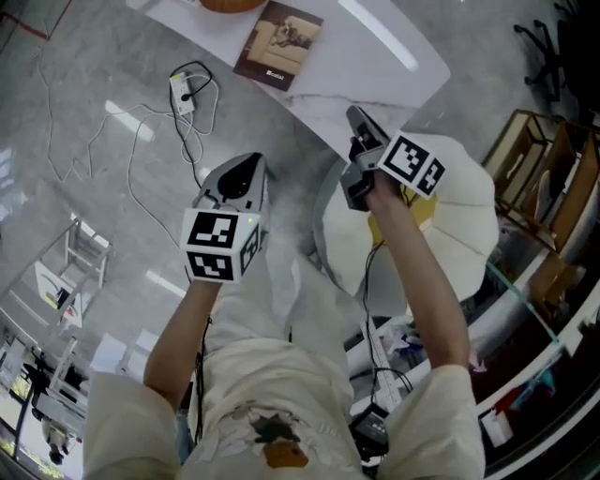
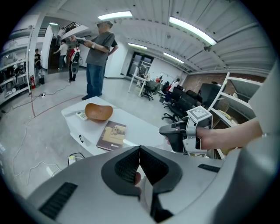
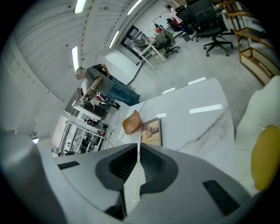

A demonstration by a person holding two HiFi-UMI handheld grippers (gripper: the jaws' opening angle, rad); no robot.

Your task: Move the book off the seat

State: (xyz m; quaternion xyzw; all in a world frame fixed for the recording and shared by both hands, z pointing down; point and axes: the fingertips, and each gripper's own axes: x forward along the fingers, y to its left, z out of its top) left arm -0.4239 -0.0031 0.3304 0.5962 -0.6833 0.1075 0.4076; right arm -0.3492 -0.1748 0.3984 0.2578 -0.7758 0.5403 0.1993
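The brown book [image 1: 279, 43] lies flat on the white marble table [image 1: 375, 75], beside a wooden bowl [image 1: 230, 5]. In the left gripper view the book [image 2: 112, 135] lies ahead of my left gripper [image 2: 140, 149], whose jaws are shut with nothing in them. My right gripper [image 3: 138, 147] is also shut and empty, and it points at the book [image 3: 152, 131] and the bowl [image 3: 131, 122]. From the head view, the left gripper [image 1: 246, 169] hangs over the floor and the right gripper [image 1: 357, 119] hangs by the table's near edge. The white seat [image 1: 464, 225] with its yellow cushion [image 1: 412, 211] is under my right arm.
A power strip [image 1: 183, 94] with trailing cables lies on the floor left of the table. A remote [image 2: 81, 115] sits by the bowl [image 2: 98, 111]. A person [image 2: 98, 57] stands beyond the table. Wooden frames [image 1: 544, 178] stand at the right, and office chairs [image 2: 175, 98] farther back.
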